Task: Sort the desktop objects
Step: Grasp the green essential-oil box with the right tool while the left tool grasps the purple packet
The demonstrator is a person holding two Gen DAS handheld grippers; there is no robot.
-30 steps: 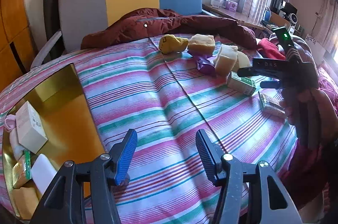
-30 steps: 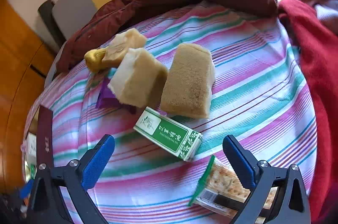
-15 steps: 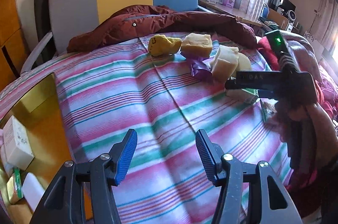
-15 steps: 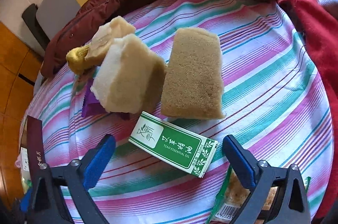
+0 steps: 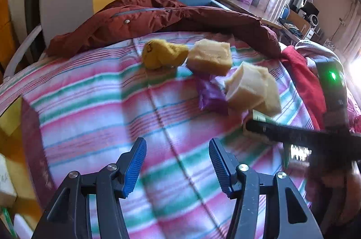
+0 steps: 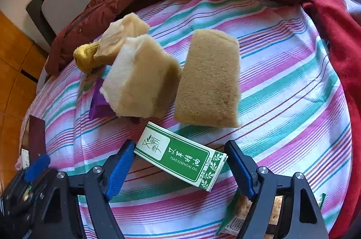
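Note:
A green and white essential oil box (image 6: 180, 160) lies on the striped cloth (image 6: 282, 103). My right gripper (image 6: 180, 148) straddles it lengthwise. Its jaws are closing: the left pad is at the box's end and the right pad is a little short of the other end. Beyond the box sit a tan sponge (image 6: 207, 81), a pale sponge (image 6: 137, 81), a third sponge (image 6: 121, 35), a yellow sock (image 6: 84, 57) and a purple wrapper (image 6: 98, 105). My left gripper (image 5: 176, 142) hovers over bare cloth with nothing between its fingers, its jaws opening a little, short of the purple wrapper (image 5: 212, 96).
A gold tray (image 5: 11, 117) holding a white box (image 5: 5, 184) is at the far left edge. A maroon jacket (image 5: 158, 17) lines the back and a red cloth (image 6: 334, 35) the right. A cracker packet (image 6: 239, 214) lies under my right gripper's right finger.
My left gripper has swung right toward the pile, and the tray has slid nearly out of view. My right gripper's jaws have narrowed around the green box, which now lies between them.

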